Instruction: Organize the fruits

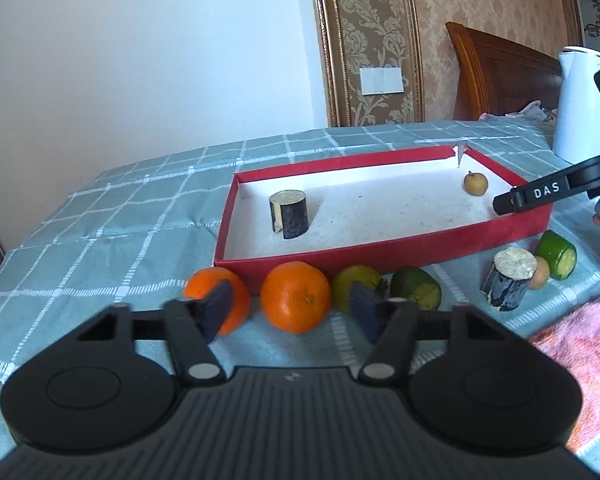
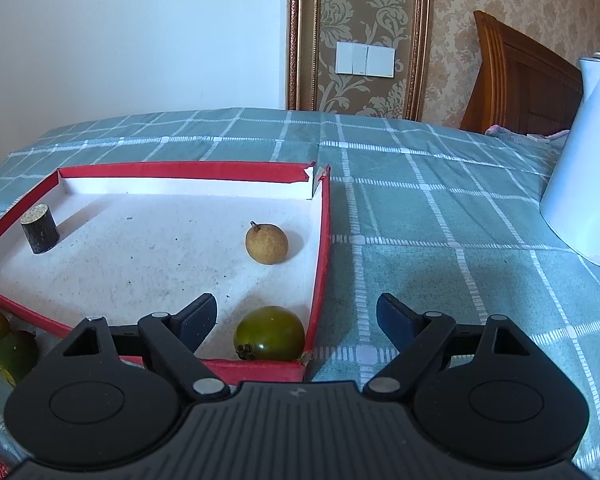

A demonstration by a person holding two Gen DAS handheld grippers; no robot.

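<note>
Low in the left wrist frame, the left gripper (image 1: 292, 312) stands with jaws apart around an orange (image 1: 295, 297), pads clear of its skin. A second orange (image 1: 236, 295) sits behind the left pad, against the red tray (image 1: 380, 254). In the right wrist frame, the right gripper (image 2: 296, 320) hangs wide open over the tray's near right corner, above a green tomato (image 2: 270, 334). A longan (image 2: 267, 243) lies at frame centre, a dark sugarcane piece (image 2: 40, 229) far left.
</note>
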